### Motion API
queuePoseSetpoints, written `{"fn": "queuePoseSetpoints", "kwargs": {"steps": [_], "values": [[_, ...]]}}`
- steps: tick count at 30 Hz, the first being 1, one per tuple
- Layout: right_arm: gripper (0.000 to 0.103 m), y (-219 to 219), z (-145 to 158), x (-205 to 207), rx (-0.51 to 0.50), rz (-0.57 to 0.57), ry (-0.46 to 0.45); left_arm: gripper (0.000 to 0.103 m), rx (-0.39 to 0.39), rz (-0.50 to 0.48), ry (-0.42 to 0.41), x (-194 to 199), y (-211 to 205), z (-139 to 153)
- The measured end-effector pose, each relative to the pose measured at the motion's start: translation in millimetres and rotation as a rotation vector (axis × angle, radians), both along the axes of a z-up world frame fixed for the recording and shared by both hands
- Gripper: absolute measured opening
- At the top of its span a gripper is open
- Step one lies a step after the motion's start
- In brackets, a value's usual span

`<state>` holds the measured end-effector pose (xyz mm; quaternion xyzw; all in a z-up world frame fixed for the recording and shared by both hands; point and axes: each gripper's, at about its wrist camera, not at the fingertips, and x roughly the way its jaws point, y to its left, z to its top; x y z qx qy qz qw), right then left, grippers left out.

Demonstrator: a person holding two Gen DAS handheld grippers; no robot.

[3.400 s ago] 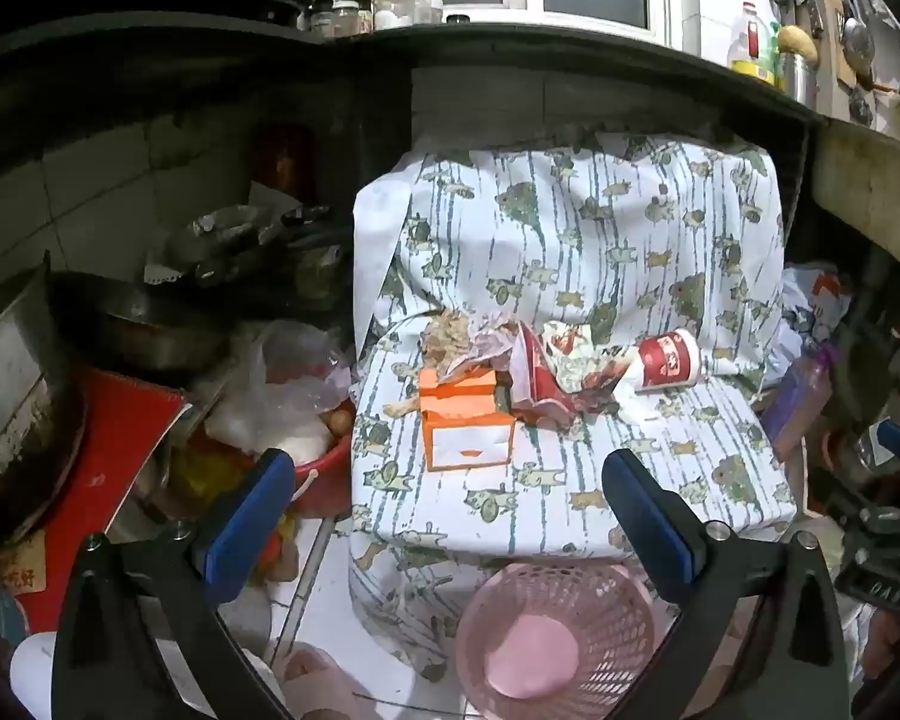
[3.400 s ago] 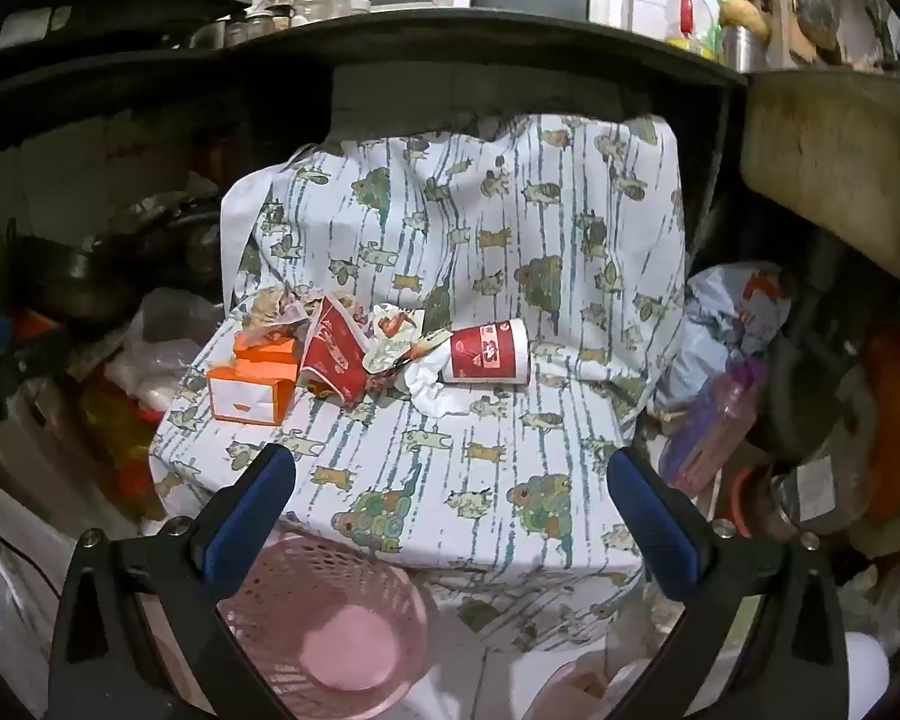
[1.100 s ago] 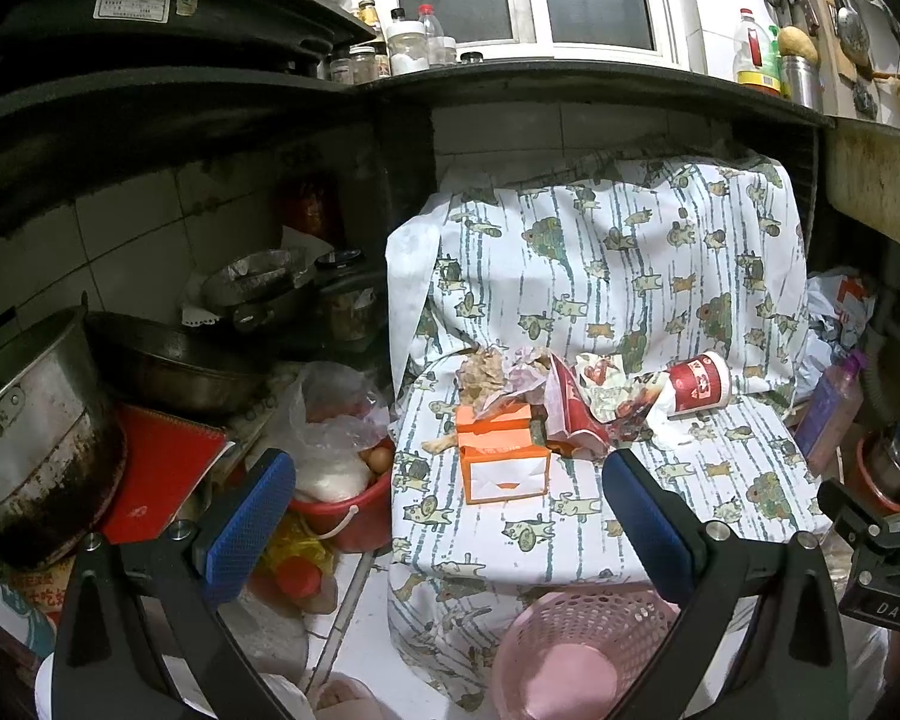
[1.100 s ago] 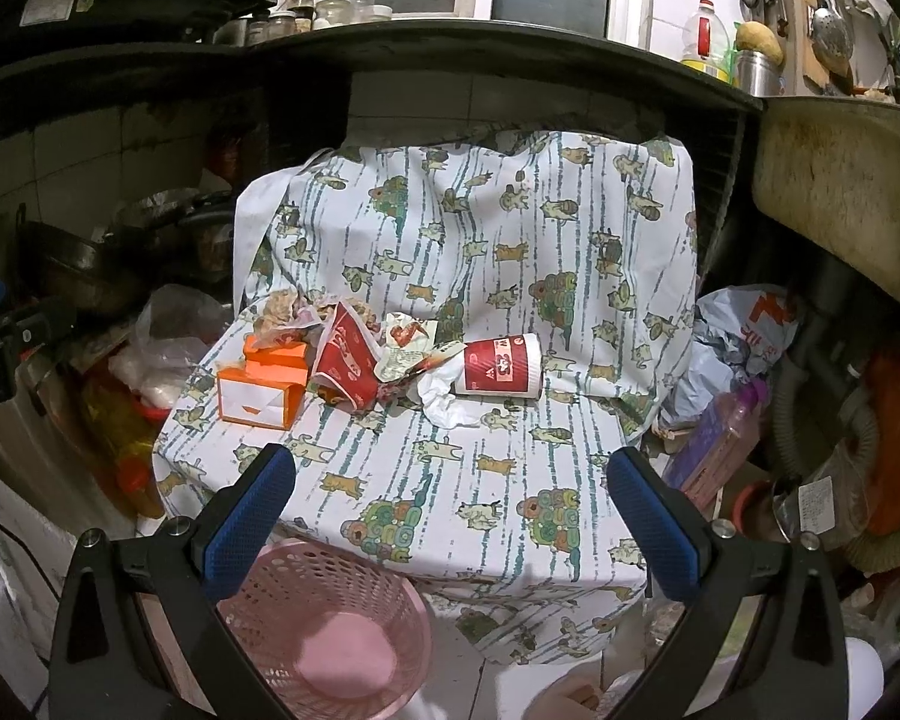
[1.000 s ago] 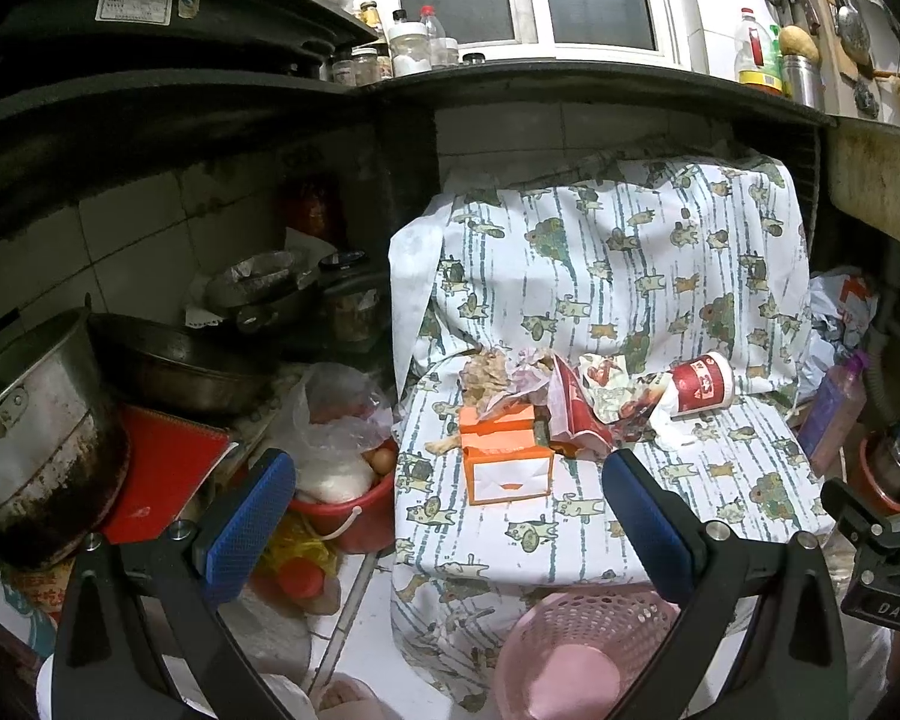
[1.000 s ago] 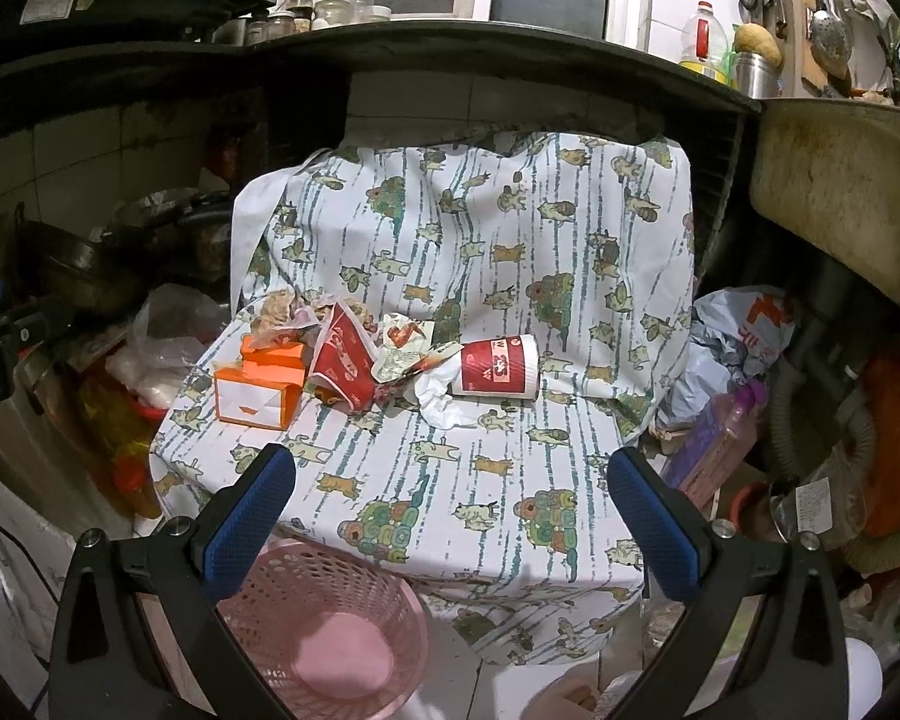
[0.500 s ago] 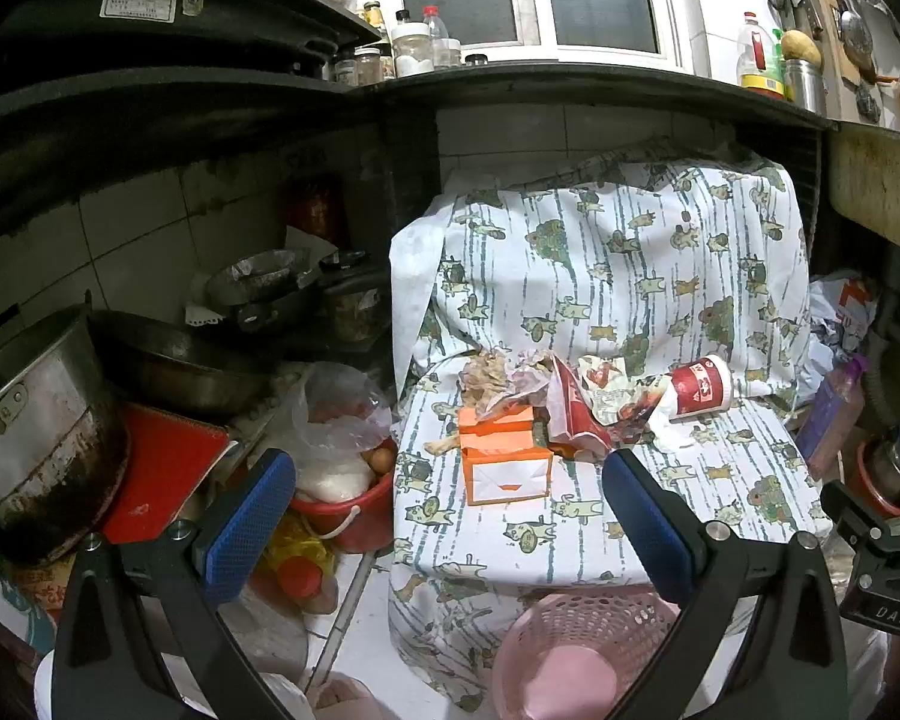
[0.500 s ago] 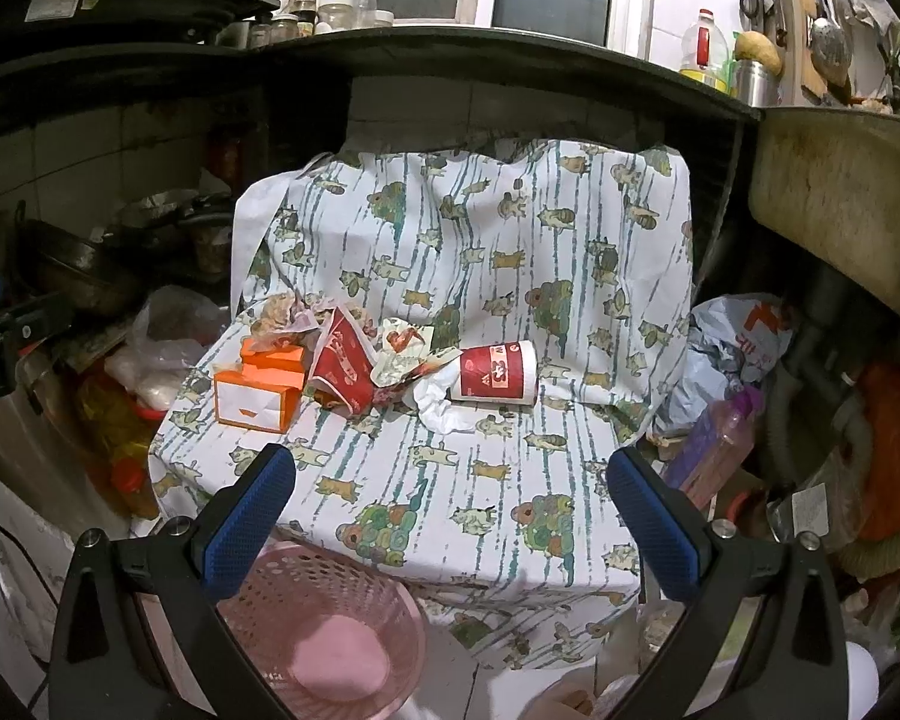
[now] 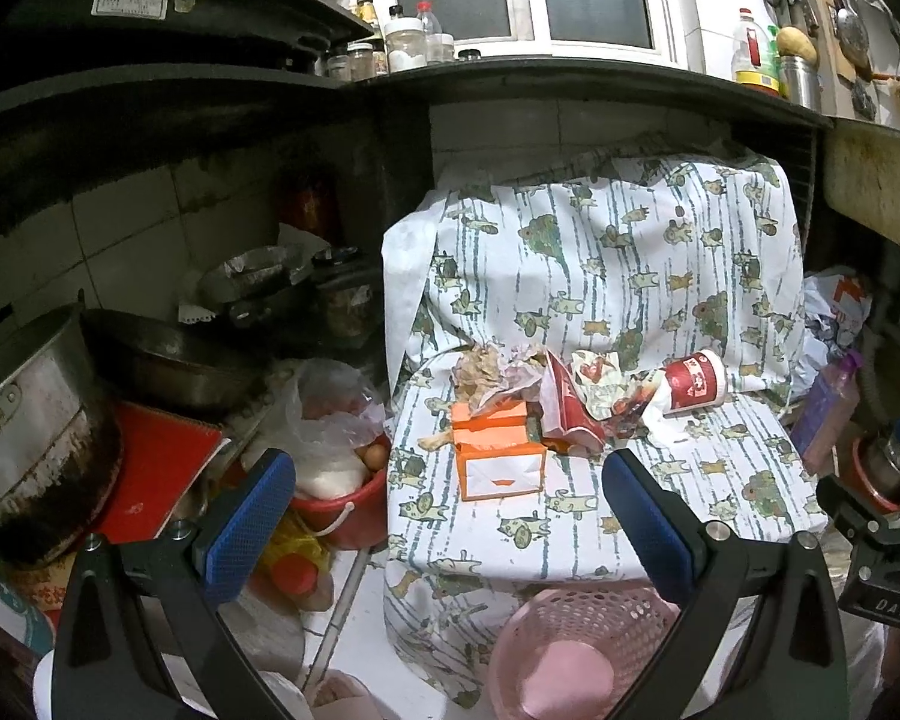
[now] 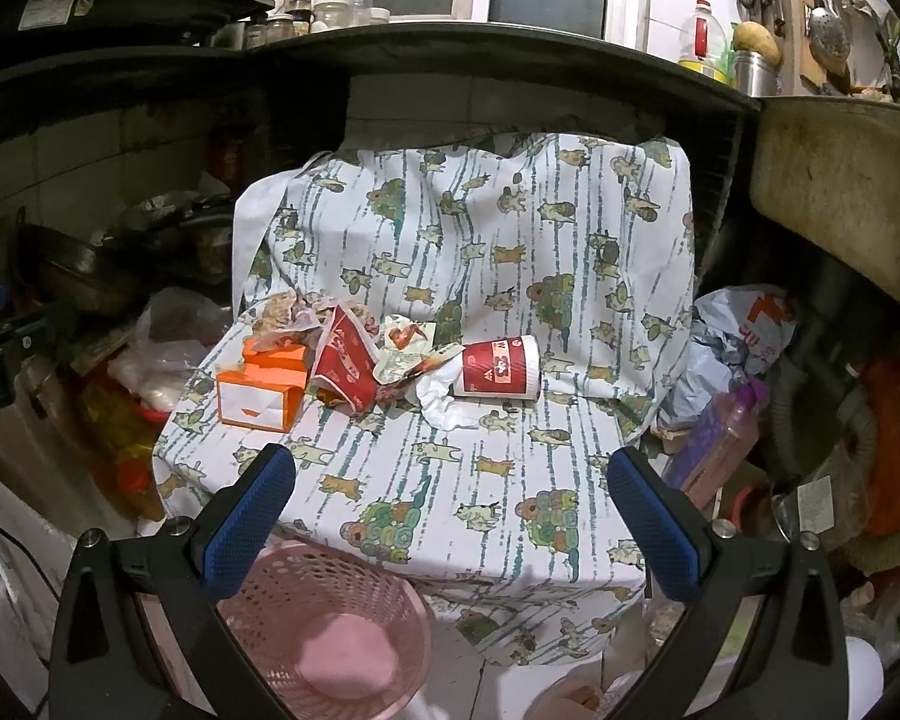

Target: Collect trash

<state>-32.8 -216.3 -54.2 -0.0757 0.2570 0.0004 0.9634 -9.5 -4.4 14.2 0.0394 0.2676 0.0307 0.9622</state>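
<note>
Trash lies on a chair draped in a patterned cloth (image 9: pixel 600 276) (image 10: pixel 480 468). It is an orange-and-white carton (image 9: pixel 498 459) (image 10: pixel 261 390), a crushed red paper box (image 9: pixel 567 411) (image 10: pixel 345 360), crumpled wrappers (image 9: pixel 492 366) (image 10: pixel 405 348) and a red paper cup (image 9: pixel 693 383) (image 10: pixel 498 369) on its side. A pink mesh basket (image 9: pixel 576 654) (image 10: pixel 324 630) stands on the floor in front of the chair. My left gripper (image 9: pixel 447 513) and right gripper (image 10: pixel 450 510) are both open and empty, held back from the chair.
Pots and a pan (image 9: pixel 168 354) sit at the left under a dark counter (image 9: pixel 570 84). A red bucket (image 9: pixel 354 498) with bagged food stands beside the chair. A purple bottle (image 10: pixel 714 444) and a plastic bag (image 10: pixel 738 330) are at the right.
Both grippers have drawn slightly back and up since 3.4 s ago, so more of the chair and counter shows. The trash has not moved. Both grippers stay open.
</note>
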Motion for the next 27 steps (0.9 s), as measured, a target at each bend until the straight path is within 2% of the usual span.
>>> {"fn": "queuePoseSetpoints", "kwargs": {"steps": [8,14,19,23,25,27], "values": [[0.103,4.2,0.6,-1.0,0.006,0.022,-0.005,0.103,-0.027,-0.017,-0.003,1.2,1.4,1.4],[0.103,-3.1,0.3,0.4,0.075,0.037,0.006,0.103,0.063,0.004,-0.167,-14.3,-3.7,4.5],[0.103,-5.3,6.9,-1.8,0.085,0.042,-0.035,0.103,0.064,-0.007,-0.21,-18.4,-6.6,9.0],[0.103,-6.4,28.9,6.5,0.103,0.05,-0.068,0.103,0.112,-0.045,-0.226,-12.6,-18.1,16.6],[0.103,-9.5,46.5,10.7,0.08,0.05,-0.112,0.103,0.094,-0.051,-0.215,-6.6,-19.2,24.3],[0.103,-12.4,65.5,18.3,0.051,0.063,-0.147,0.103,0.053,-0.071,-0.171,4.2,-17.8,31.8]]}}
